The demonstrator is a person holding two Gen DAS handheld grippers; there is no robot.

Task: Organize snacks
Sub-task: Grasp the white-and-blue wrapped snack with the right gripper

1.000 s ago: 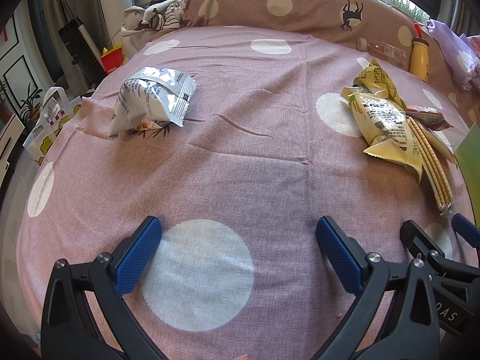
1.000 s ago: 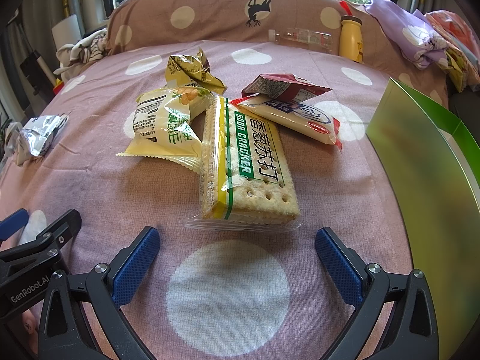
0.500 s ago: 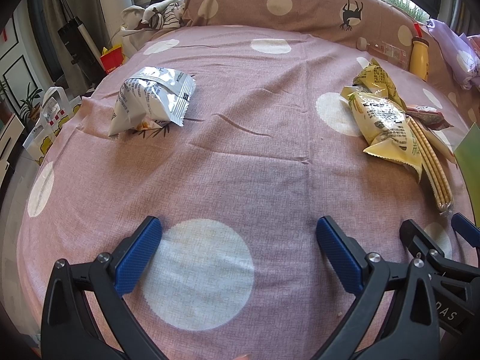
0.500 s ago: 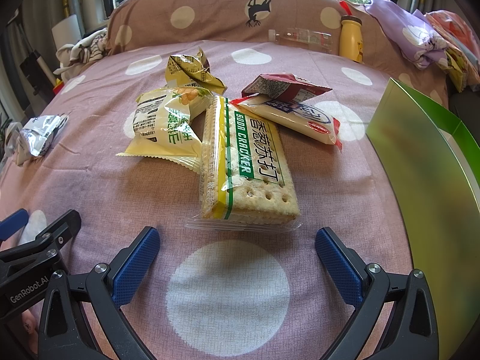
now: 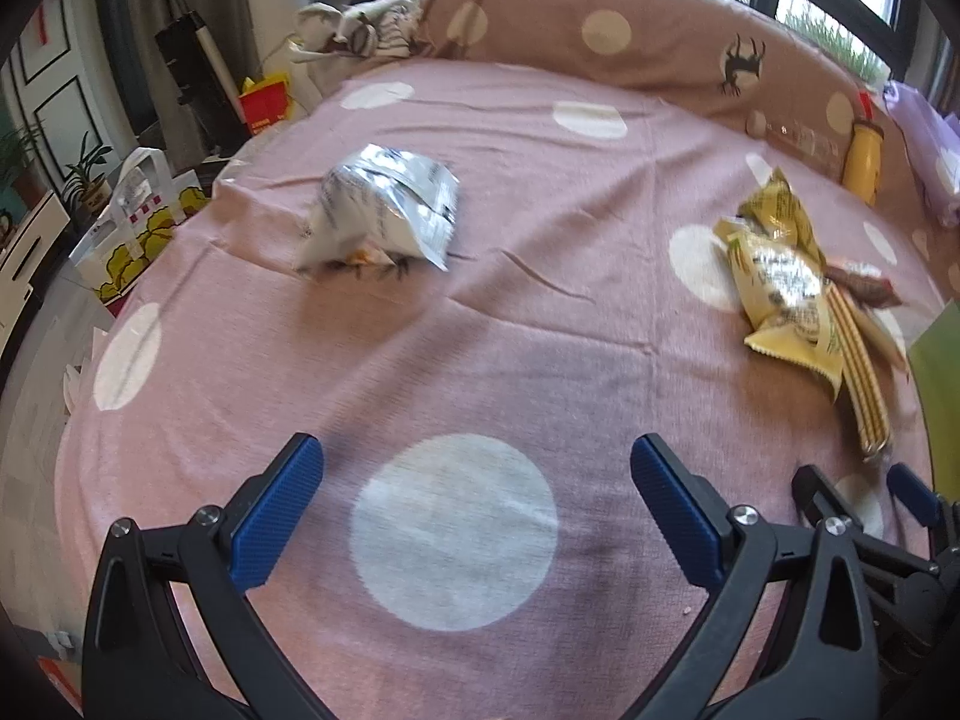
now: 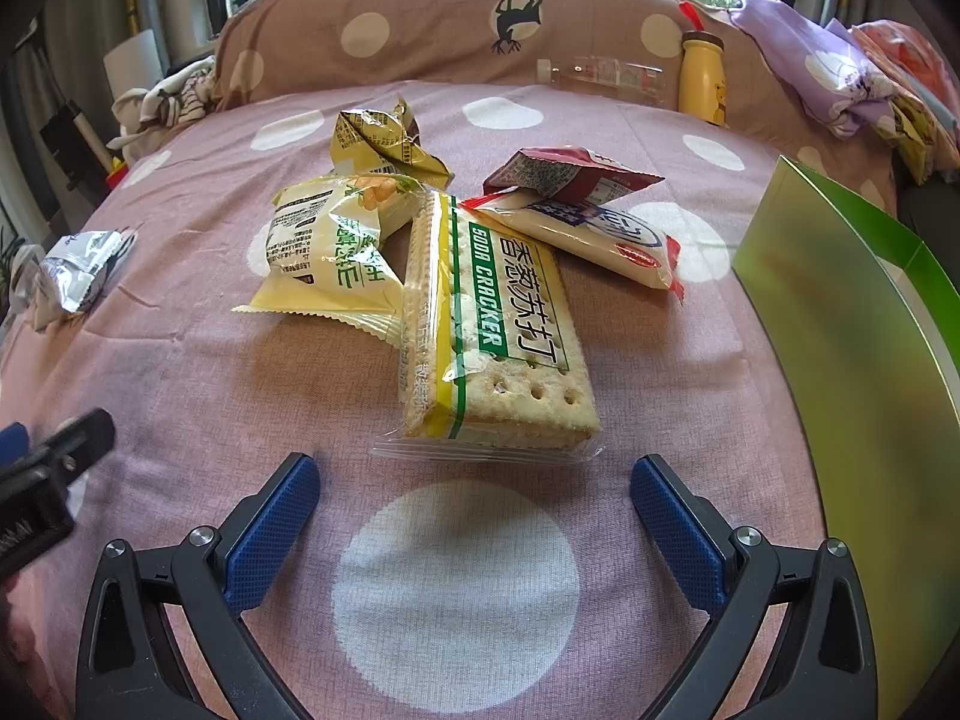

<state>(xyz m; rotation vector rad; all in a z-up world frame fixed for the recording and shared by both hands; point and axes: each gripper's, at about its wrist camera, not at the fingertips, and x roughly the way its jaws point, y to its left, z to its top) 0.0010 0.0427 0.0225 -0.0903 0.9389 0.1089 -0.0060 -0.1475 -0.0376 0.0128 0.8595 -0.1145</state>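
A soda cracker pack [image 6: 492, 336] lies on the pink dotted bedspread [image 6: 180, 312], just ahead of my right gripper [image 6: 474, 498], which is open and empty. Beside it lie a pale yellow snack bag [image 6: 327, 258], a crumpled yellow-green bag [image 6: 378, 141], a dark red pouch [image 6: 558, 174] and a white-red packet [image 6: 588, 234]. A silver snack bag [image 5: 384, 213] sits alone, ahead and left of my left gripper [image 5: 477, 474], also open and empty. The same snack pile [image 5: 786, 288] shows at the right of the left wrist view.
A green box [image 6: 852, 360] stands open at the right. A yellow bottle [image 6: 701, 75] and a clear bottle [image 6: 600, 75] rest against the dotted pillow [image 6: 456, 18]. Purple bedding [image 6: 840, 84] is piled far right. Shopping bags [image 5: 138, 216] stand off the bed's left edge.
My left gripper has moved forward and turned slightly, so the silver bag shifted right in its view. My right gripper has held still.
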